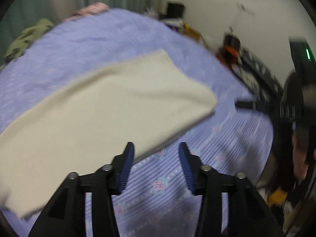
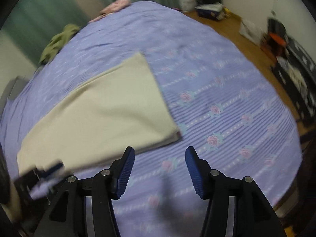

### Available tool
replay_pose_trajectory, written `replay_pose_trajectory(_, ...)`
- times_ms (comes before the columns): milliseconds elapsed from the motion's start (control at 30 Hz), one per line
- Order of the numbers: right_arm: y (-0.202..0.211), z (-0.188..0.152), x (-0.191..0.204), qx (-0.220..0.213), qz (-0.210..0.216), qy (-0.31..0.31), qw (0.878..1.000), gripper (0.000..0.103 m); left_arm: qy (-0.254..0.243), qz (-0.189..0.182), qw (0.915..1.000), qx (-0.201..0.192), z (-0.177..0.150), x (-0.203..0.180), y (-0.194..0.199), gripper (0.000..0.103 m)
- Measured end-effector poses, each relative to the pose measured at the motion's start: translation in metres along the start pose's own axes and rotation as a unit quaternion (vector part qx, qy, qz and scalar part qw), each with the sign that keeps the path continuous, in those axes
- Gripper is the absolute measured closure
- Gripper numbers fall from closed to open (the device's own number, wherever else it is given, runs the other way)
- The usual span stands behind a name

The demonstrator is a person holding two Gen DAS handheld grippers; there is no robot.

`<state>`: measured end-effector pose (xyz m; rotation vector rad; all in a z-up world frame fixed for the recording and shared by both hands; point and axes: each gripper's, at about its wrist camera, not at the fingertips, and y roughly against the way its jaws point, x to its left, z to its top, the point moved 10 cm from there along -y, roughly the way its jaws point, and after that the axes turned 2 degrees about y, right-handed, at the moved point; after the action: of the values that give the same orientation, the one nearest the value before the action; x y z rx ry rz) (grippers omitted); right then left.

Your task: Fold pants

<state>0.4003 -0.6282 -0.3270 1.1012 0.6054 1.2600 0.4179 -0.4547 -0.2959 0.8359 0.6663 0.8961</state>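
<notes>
The cream pants (image 1: 102, 106) lie flat in a long folded strip on the purple floral bedspread (image 1: 167, 177). In the right wrist view the pants (image 2: 102, 108) stretch from the lower left to the middle of the bed. My left gripper (image 1: 157, 148) is open and empty above the near edge of the pants. My right gripper (image 2: 160, 152) is open and empty, just past the pants' near right corner. The left gripper also shows blurred at the lower left of the right wrist view (image 2: 45, 175), beside the pants' near end.
A green garment (image 2: 59, 41) and a pink cloth (image 2: 116, 6) lie at the bed's far side. Wooden floor (image 2: 233, 27) with boxes and bags runs along the right. A dark patterned cabinet (image 2: 300, 69) stands by the wall.
</notes>
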Motion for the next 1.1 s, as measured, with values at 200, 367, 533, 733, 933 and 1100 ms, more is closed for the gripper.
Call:
replay_pose_trajectory(200,0.077,-0.006,0.06,-0.033,0.03,0.096,0.994,0.034,0.079,0.041,0.9937,-0.068,0.014,0.021,0.09,0.034)
replay_pose_trajectory(367,0.118,-0.022,0.134,-0.052,0.08,0.166,0.981,0.034,0.135,0.093,0.9822,-0.092,-0.016,0.059,0.163,0.033)
replay_pose_trajectory(533,0.149,-0.058,0.211,-0.056,0.131,0.221,0.965,0.034,0.184,0.145,0.9669,-0.1,-0.067,0.122,0.227,0.032)
replay_pose_trajectory(733,0.174,-0.107,0.314,-0.059,0.177,0.276,0.943,0.034,0.228,0.191,0.9449,-0.138,-0.124,0.204,0.3,0.026)
replay_pose_trajectory(933,0.17,-0.153,0.407,-0.069,0.178,0.27,0.944,0.034,0.22,0.193,0.9456,-0.141,-0.173,0.302,0.35,0.024)
replay_pose_trajectory(1100,0.144,-0.193,0.473,-0.04,0.157,0.216,0.963,0.034,0.202,0.204,0.9492,-0.129,-0.209,0.383,0.368,0.02)
